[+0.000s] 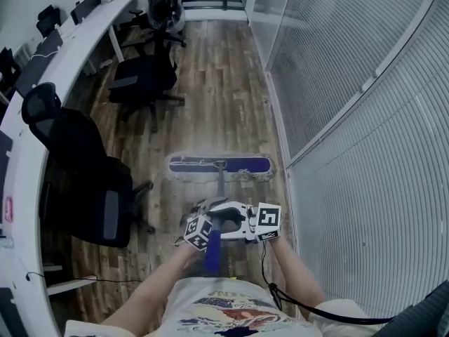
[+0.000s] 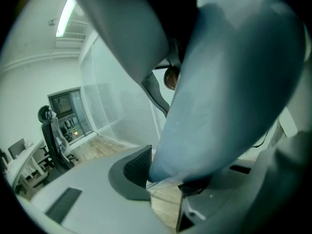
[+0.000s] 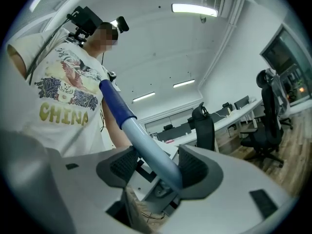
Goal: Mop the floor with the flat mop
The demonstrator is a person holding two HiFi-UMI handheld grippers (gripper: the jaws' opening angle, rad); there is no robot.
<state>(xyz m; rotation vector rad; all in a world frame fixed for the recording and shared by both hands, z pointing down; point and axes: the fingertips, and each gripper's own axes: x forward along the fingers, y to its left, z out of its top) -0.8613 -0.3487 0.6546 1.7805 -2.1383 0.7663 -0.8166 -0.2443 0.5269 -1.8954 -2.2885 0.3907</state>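
Observation:
The flat mop's blue head (image 1: 219, 166) with its white fringe lies flat on the wooden floor (image 1: 217, 83), straight ahead of me. Its handle (image 1: 215, 239) runs back towards my body, and both grippers hold it side by side. My left gripper (image 1: 203, 225) is shut on the handle from the left, and the pale blue pole (image 2: 229, 82) fills its view between the jaws of the left gripper (image 2: 165, 177). My right gripper (image 1: 242, 225) is shut on it from the right; in the right gripper view the pole (image 3: 148, 152) sits between the ribbed pads of the right gripper (image 3: 158, 172), below its dark blue grip (image 3: 116, 103).
Black office chairs (image 1: 88, 181) (image 1: 144, 79) stand along a long white desk (image 1: 49, 76) on the left. A glass wall with blinds (image 1: 351, 90) bounds the right side. A strip of wooden floor runs ahead between them. A black cable (image 1: 280, 297) hangs from the right gripper.

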